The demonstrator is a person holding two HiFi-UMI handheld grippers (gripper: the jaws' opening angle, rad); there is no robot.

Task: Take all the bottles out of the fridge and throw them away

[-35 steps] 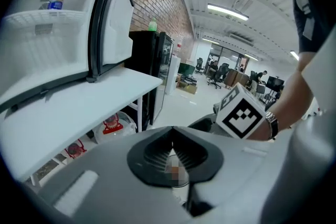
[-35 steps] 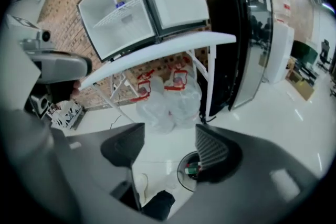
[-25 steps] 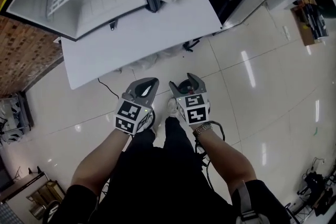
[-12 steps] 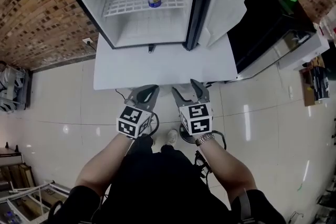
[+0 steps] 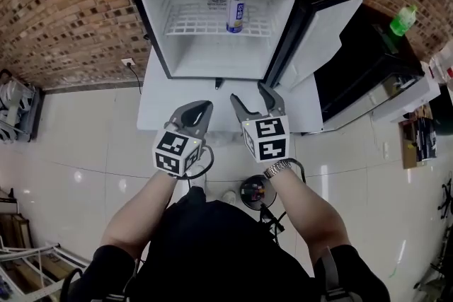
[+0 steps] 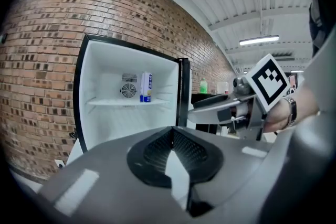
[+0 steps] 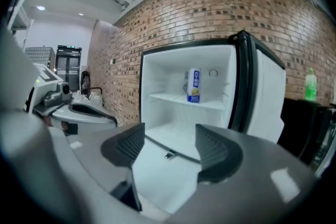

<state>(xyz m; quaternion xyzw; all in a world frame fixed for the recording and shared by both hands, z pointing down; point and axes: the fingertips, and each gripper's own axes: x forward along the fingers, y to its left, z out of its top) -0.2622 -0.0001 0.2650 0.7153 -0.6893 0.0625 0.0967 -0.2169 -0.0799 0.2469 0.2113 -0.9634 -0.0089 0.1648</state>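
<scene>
I stand in front of the open fridge (image 5: 212, 61) with both tongs held out side by side above the front edge of the white table (image 5: 157, 109) that carries it. My left tongs (image 5: 201, 110) are clenched: in the left gripper view the two ribbed pads meet at their tips, and nothing sits between them. My right tongs (image 5: 249, 96) are released, their jaws standing well apart with only the fridge and the table showing through the gap. Neither pair touches anything.

The white bottle (image 5: 236, 14), with its blue label, stands upright on the wire shelf (image 5: 192, 23) in the upper part of the fridge, right of the shelf's middle and close to the back wall, just beside the round fan grille (image 6: 127, 91). It is the only thing I can see inside; the lower compartment under the shelf shows bare white walls. The bottle is well apart from both tongs.

The fridge door (image 5: 324, 35) swings open to the right. Beyond it is a black cabinet (image 5: 357, 64), and a green bottle (image 5: 403, 20) stands upright on its far corner. A brick wall (image 5: 71, 3) runs behind the fridge, and pale glossy tiles cover the floor (image 5: 85, 152) around the table and under my feet.
</scene>
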